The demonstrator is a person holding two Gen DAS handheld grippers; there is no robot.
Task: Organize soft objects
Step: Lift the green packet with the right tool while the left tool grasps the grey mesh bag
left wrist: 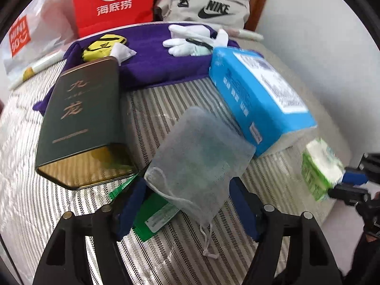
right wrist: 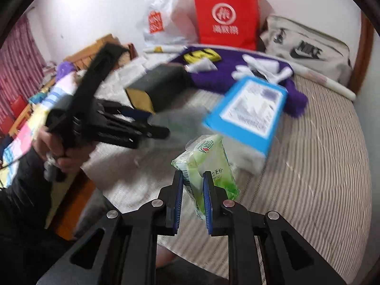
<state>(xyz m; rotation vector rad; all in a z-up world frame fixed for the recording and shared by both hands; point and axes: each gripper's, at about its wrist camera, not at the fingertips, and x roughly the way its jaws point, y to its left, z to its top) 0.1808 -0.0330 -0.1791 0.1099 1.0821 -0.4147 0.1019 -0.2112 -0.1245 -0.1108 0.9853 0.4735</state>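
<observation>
My right gripper (right wrist: 193, 185) is shut on a green tissue pack (right wrist: 206, 161) and holds it above the striped mat (right wrist: 308, 166); the pack also shows in the left wrist view (left wrist: 320, 168). My left gripper (left wrist: 187, 190) is open around a grey mesh drawstring pouch (left wrist: 199, 156), which lies on the mat over a green card (left wrist: 156, 213). A purple towel (left wrist: 154, 57) at the back holds white gloves (left wrist: 190, 40), a yellow pouch (left wrist: 104, 45) and a white sachet (left wrist: 122, 52).
A dark green tin (left wrist: 83, 123) lies left of the pouch, a blue tissue box (left wrist: 261, 95) right of it. A red paper bag (left wrist: 114, 2), a white plastic bag (right wrist: 166, 16) and a beige Nike bag (left wrist: 206, 4) stand at the back.
</observation>
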